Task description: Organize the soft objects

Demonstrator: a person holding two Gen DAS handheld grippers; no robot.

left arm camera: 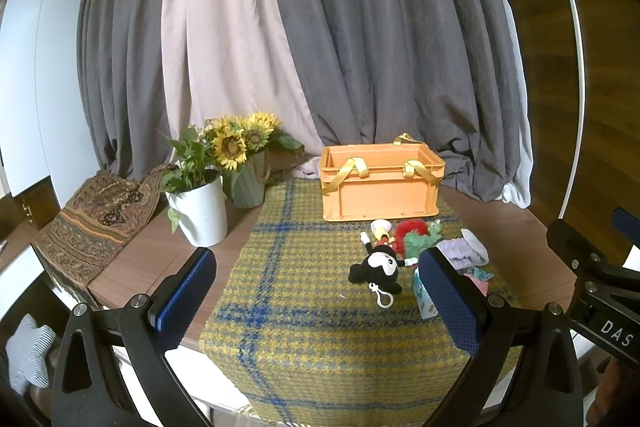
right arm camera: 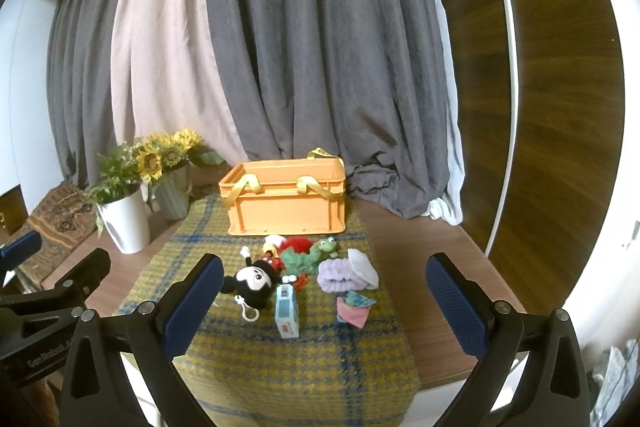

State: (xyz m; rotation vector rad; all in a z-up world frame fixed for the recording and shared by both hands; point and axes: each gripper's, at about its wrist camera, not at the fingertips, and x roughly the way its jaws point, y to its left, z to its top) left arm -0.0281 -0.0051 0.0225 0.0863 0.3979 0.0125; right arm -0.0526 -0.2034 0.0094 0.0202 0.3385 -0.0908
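An orange crate (left arm camera: 380, 187) (right arm camera: 286, 201) with yellow strap handles stands at the back of a yellow-and-blue plaid cloth (left arm camera: 304, 307) (right arm camera: 296, 359). In front of it lie soft things: a black-and-white mouse plush (left arm camera: 378, 265) (right arm camera: 254, 281), a green frog plush (left arm camera: 424, 237) (right arm camera: 320, 251), a red fluffy toy (right arm camera: 296, 245), a lilac scrunchie (right arm camera: 340, 275), a small tissue pack (right arm camera: 287, 311) and folded pink-and-teal cloths (right arm camera: 354, 307). My left gripper (left arm camera: 320, 299) is open and empty, near the table's front edge. My right gripper (right arm camera: 324, 303) is open and empty, short of the pile.
A white pot with a green plant (left arm camera: 200, 207) (right arm camera: 124, 223) and a green vase of sunflowers (left arm camera: 244, 163) (right arm camera: 170, 183) stand back left. A patterned brown cloth (left arm camera: 92, 223) hangs over the table's left edge. Grey and beige curtains hang behind.
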